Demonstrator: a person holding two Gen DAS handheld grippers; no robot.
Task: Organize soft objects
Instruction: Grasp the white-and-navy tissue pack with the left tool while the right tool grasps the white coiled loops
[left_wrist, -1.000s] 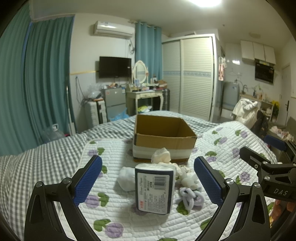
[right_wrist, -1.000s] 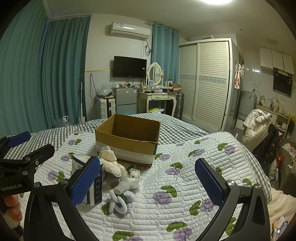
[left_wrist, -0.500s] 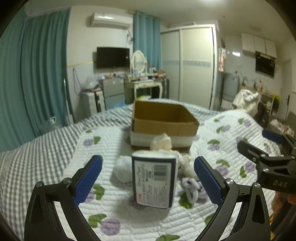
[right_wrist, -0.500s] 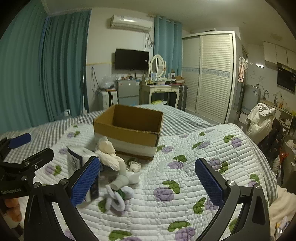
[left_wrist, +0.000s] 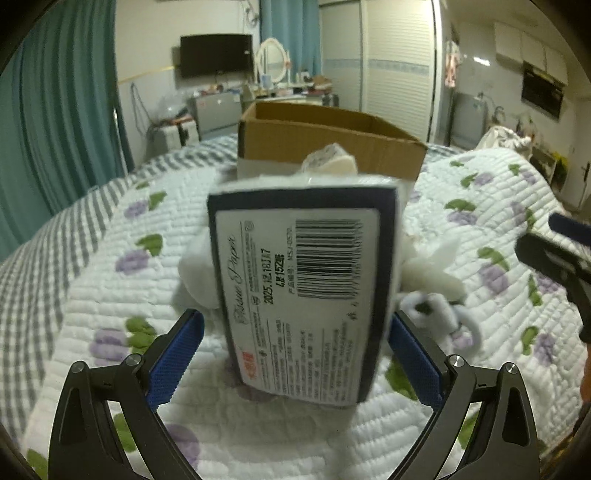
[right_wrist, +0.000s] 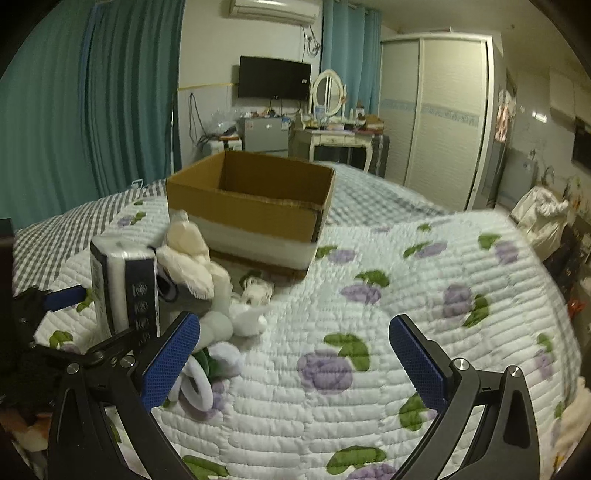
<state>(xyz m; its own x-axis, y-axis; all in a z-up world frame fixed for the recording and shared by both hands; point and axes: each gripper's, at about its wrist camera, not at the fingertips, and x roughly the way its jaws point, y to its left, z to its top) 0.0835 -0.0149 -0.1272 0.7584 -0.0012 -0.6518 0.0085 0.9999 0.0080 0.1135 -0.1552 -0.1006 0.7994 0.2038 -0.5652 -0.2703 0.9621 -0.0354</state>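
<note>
A navy and white tissue pack (left_wrist: 303, 291) stands upright on the floral quilt, close in front of my left gripper (left_wrist: 295, 358), whose open blue pads flank its lower part. It also shows in the right wrist view (right_wrist: 125, 280). Behind it lie a cream plush toy (right_wrist: 188, 254), white soft items (left_wrist: 432, 266) and a pale purple hair tie (left_wrist: 439, 317). An open cardboard box (right_wrist: 255, 206) stands beyond them. My right gripper (right_wrist: 295, 354) is open and empty over the quilt, right of the pile.
The quilt (right_wrist: 406, 295) covers a grey checked bed. Teal curtains (right_wrist: 92, 110), a dresser with mirror (right_wrist: 328, 136), a wardrobe (right_wrist: 436, 114) and a TV stand beyond the bed. The right gripper's body (left_wrist: 554, 258) shows at the left view's right edge.
My left gripper has moved forward and down to the tissue pack, which now sits between its pads. My right gripper has also moved forward, closer to the pile and box.
</note>
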